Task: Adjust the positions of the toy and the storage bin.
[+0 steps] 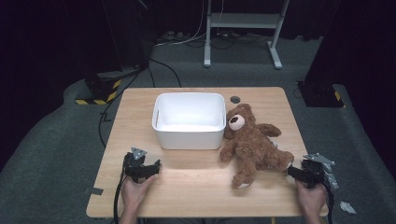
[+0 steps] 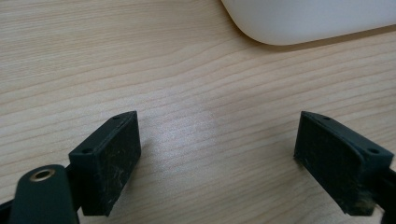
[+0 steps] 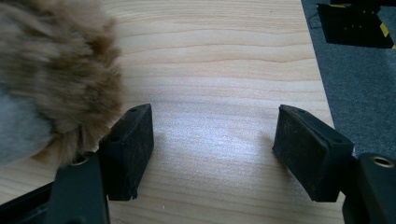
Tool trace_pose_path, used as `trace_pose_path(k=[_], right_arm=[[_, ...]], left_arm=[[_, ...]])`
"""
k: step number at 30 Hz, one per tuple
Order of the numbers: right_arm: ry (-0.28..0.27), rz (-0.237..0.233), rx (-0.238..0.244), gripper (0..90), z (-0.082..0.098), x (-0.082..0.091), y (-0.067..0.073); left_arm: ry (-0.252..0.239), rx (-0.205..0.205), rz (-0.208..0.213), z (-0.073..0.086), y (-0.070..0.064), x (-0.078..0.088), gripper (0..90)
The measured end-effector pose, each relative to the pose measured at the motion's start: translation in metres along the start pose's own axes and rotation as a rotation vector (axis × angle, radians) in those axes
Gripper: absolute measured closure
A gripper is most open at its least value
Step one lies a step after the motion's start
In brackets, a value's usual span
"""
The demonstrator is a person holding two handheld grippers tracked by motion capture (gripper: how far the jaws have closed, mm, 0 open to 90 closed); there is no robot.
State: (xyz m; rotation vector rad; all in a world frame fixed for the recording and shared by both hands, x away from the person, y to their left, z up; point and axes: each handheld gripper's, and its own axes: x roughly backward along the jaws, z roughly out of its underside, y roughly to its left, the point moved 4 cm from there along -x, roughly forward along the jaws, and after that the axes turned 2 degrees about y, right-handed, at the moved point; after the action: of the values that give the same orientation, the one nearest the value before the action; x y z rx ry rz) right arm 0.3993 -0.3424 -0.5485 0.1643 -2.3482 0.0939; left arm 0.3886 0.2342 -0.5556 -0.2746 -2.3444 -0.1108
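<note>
Brown teddy bear [image 1: 252,142] lying just right of the white tub [image 1: 189,120].
Left gripper [image 1: 140,169] below the tub, right gripper [image 1: 301,173] at the bear's foot; both jaws wide, empty.

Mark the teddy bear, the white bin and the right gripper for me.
teddy bear [image 1: 252,147], high view, on its brown belly.
white bin [image 1: 189,136], high view, on its near outer wall.
right gripper [image 3: 212,151], right gripper view, midway between its open fingers.

left gripper [image 1: 150,166]: black, grey plate, black cable | right gripper [image 1: 293,171]: black, grey plate | fingers [image 2: 108,161]: scuffed pads
</note>
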Motion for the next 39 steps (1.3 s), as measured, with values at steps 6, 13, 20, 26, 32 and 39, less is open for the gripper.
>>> trace_pose_path(k=[6, 13, 20, 26, 32, 39], right_arm=[[-0.003, -0.011, 0.020, 28.7, 0.000, -0.001, 0.000], [0.028, -0.048, 0.010, 27.6, 0.000, 0.004, -0.008], [0.008, -0.077, -0.038, 26.9, -0.004, 0.018, -0.011], [-0.043, -0.096, -0.057, 24.1, -0.011, 0.035, -0.008], [-0.084, -0.122, -0.074, 20.9, -0.019, 0.050, -0.007], [-0.110, -0.160, -0.063, 19.2, -0.030, 0.064, 0.001]], left_arm=[[0.006, -0.024, 0.023, 0.001, -0.003, 0.000, 12.4], [-0.002, -0.015, 0.029, 0.002, -0.004, 0.002, 15.3], [-0.002, -0.015, 0.029, 0.002, -0.004, 0.002, 15.5], [-0.003, -0.015, 0.031, 0.002, -0.004, 0.002, 15.6], [-0.004, -0.014, 0.028, 0.002, -0.004, 0.002, 16.2], [-0.008, -0.011, 0.030, 0.001, -0.004, 0.001, 17.3]])
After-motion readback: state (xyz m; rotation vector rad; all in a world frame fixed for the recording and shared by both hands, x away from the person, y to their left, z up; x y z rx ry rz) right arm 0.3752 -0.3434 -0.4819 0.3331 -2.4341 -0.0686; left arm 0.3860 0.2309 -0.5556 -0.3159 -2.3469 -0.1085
